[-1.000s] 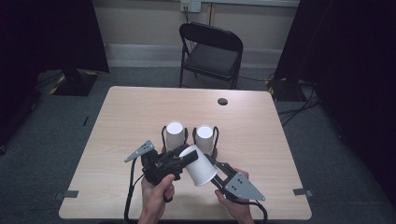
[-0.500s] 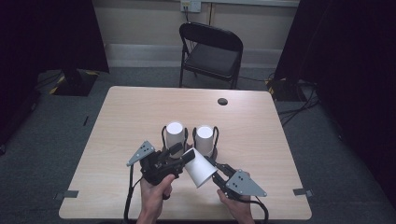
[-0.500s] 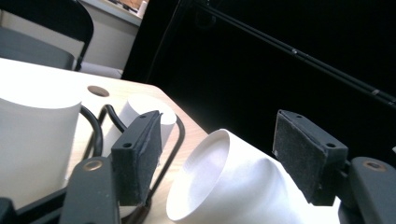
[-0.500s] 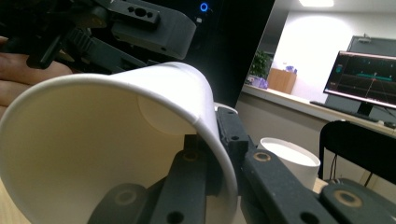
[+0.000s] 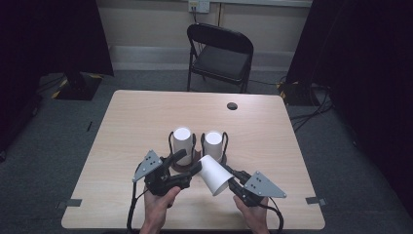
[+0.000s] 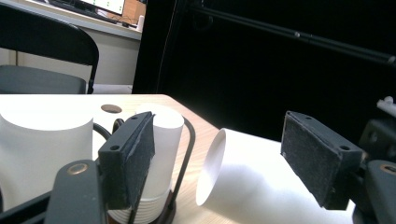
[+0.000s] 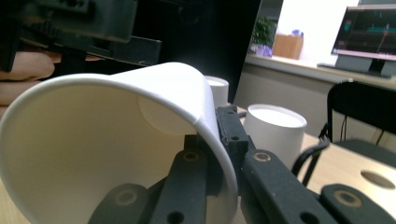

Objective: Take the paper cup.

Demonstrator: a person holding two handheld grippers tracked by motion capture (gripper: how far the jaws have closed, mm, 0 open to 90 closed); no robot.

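Pale wood table: a light laminate tabletop with rounded corners and a small dark round hole near its far edge; everything in hand sits at its near half.
Folding chair: black, with a metal frame and a padded seat, standing on the grey carpet just beyond the far edge of the table.
Cup stacks: two upright stacks of white paper cups, bottoms up, side by side near the middle of the table, the left stack and the right stack, each inside a black wire holder on a dark round base.
Loose white paper cup: a single tapered cup, tipped on its side and lifted off the table just in front of the right stack, its wide mouth toward the person's right and its closed bottom toward the left gripper.
Right gripper: black, two jaws, with a grey three-cornered plate on top; its jaws are pinched tight on the cup's wall at the rim, one inside the mouth and one outside, and it carries the cup.
Left gripper: black, held by the person's left hand; its jaws have just been opening and stand apart, with the cup's bottom end between the pads but not pressed by them.
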